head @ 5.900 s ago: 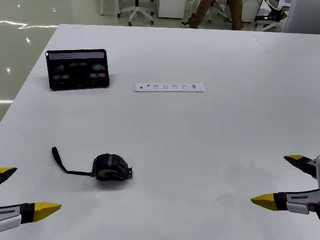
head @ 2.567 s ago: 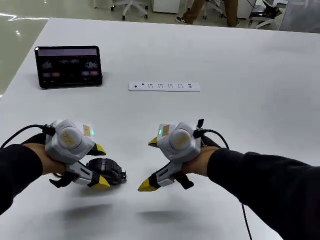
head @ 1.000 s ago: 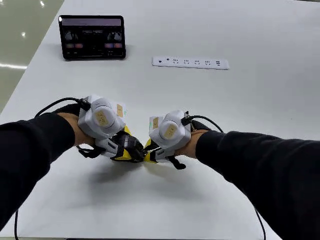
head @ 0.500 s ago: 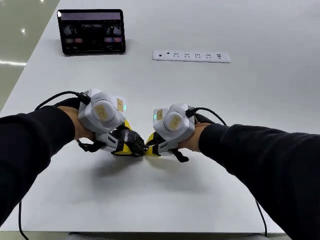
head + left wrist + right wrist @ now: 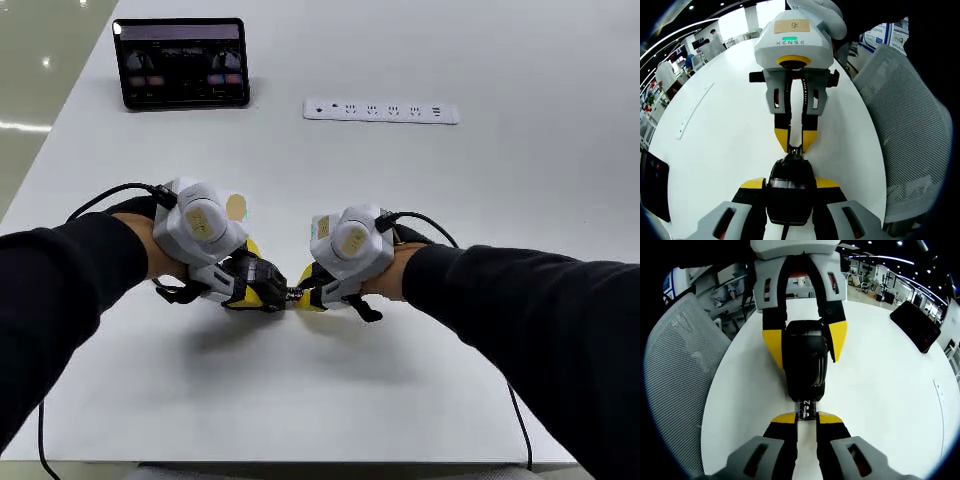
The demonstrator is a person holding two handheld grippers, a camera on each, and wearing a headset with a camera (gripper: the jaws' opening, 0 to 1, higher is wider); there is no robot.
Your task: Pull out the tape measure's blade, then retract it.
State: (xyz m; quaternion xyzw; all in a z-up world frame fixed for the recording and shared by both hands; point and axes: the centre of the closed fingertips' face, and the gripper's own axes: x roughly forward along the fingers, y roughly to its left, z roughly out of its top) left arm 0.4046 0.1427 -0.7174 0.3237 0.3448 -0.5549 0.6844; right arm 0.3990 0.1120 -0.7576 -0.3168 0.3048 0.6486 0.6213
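White, glossy worktop (image 5: 520, 170) spreading wide under both arms. Near its far left corner, a black, upright tablet (image 5: 182, 62) with a lit screen. To the right of that, a long white power strip (image 5: 381, 111) lying flat, well apart from the hands.

Nearer the front edge in the head view, 2 black-sleeved arms (image 5: 60, 280) meeting tip to tip. Between them, a black, ribbed-cased tape measure (image 5: 264, 287). Cannot tell whether its case rests on the worktop or hangs just over it.

Left tool (image 5: 790, 184), white-bodied with yellow tips, clamped on the case of the tape measure from both sides. 1 yellow tip visible at each flank of the case in the left gripper view.

Right tool (image 5: 806, 418), of the same make, pointing straight at the left one. Its 2 jaws pinched together on the end of the dark, numbered blade (image 5: 806, 410). Just a short stub of blade out of the case mouth, with a numeral 2 readable on it in the right gripper view. Tips of the 2 tools close together, parted by little more than that stub.

Black cable (image 5: 105, 198) trailing from the back of the left tool, and a second one from the right. Grey mesh chair back (image 5: 910, 125) just beside the worktop edge in both gripper views.
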